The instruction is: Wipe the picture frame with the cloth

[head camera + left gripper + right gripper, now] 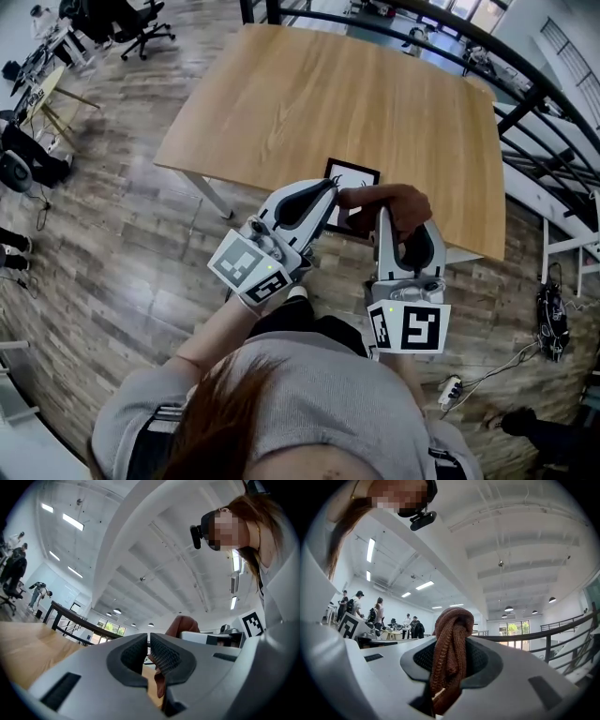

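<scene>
Coarse ribbed brown knit cloth (449,653); smooth matt light wood table (309,103); wood-plank floor (103,234).

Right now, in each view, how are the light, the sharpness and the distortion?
Head view: even light, sharp, but the fisheye bends the table edges and the railing. Left gripper view: bright ceiling lights, black rounded corners. Right gripper view: the cloth is sharp enough to show its knit.
</scene>
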Available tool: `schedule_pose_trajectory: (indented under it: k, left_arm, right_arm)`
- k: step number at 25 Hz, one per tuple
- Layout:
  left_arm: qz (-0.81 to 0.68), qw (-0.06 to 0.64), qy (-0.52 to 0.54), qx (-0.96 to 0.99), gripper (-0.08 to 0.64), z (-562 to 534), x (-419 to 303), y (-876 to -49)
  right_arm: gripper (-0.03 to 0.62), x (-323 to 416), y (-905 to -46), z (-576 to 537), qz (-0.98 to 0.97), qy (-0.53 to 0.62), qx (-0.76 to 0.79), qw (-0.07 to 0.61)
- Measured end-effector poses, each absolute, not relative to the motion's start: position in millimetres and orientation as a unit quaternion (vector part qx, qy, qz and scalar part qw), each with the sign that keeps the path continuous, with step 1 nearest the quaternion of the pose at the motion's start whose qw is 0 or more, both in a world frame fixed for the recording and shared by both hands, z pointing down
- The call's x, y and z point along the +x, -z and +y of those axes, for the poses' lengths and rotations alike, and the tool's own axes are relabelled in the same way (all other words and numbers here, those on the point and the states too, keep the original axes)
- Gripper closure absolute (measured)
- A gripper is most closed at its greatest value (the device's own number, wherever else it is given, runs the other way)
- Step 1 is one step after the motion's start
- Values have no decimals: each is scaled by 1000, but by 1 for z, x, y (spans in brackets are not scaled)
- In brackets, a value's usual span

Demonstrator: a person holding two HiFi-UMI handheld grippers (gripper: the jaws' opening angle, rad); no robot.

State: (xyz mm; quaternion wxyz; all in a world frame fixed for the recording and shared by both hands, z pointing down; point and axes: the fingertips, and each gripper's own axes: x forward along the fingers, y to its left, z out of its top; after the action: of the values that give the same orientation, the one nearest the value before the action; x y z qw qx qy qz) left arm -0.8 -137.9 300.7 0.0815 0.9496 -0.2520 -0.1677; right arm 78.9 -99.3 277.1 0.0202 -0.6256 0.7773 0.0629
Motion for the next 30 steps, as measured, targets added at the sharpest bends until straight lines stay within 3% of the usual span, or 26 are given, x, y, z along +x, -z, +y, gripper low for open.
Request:
schedule_pose_trajectory:
  k: [11, 14, 17, 30]
  left_arm:
    - [-243, 152, 60, 956, 546, -171, 22, -357]
    - [-244, 160, 36, 956, 460, -175, 17, -378]
    - [-242, 205, 27, 948, 377, -179, 11, -405]
    - [-192, 443, -94, 871, 344, -179, -10, -585]
  right_arm:
    - [459, 98, -293, -137, 791, -38, -610, 6]
    - [459, 100, -300, -143, 797, -33, -604, 5]
    - [459, 103, -312, -150, 799, -18, -601, -1]
    - [459, 108, -355, -158, 797, 25, -603, -23]
